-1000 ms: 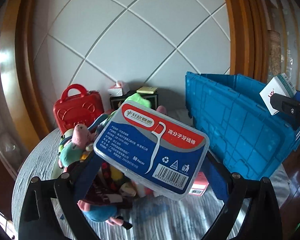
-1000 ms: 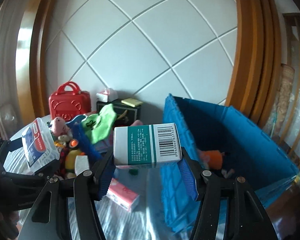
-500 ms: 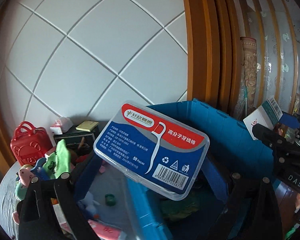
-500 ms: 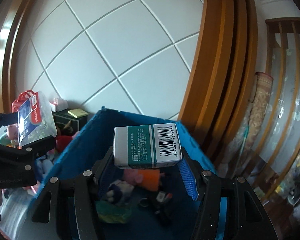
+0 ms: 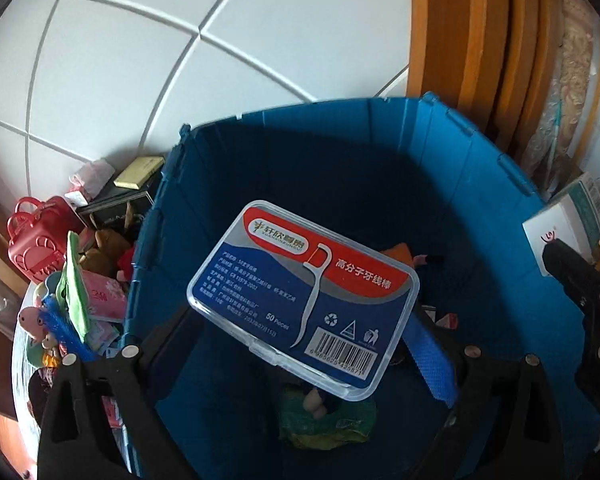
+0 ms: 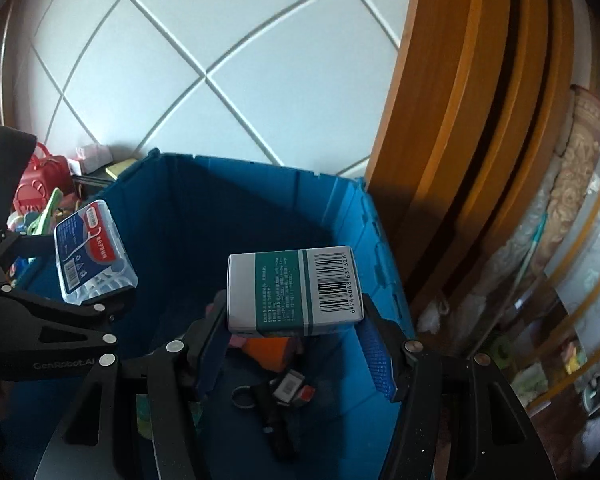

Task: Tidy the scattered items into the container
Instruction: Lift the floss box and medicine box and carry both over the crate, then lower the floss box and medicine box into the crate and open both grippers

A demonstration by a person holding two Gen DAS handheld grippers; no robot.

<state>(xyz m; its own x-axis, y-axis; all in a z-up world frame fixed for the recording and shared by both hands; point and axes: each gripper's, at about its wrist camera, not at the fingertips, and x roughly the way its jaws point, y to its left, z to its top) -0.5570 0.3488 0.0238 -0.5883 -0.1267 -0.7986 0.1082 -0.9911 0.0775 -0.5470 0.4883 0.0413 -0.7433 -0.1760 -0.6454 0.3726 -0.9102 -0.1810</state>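
Floss case [image 5: 302, 300] and carton [image 6: 294, 292] between jaws, above blue crate [image 5: 480, 184].

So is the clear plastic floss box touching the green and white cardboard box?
Apart. The right wrist view shows the clear plastic floss box well left of the green and white cardboard box, dark blue crate wall showing between them.

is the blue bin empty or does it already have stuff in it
Not empty. The blue bin already holds an orange toy, a small black gadget with a ring and a green item on its floor.
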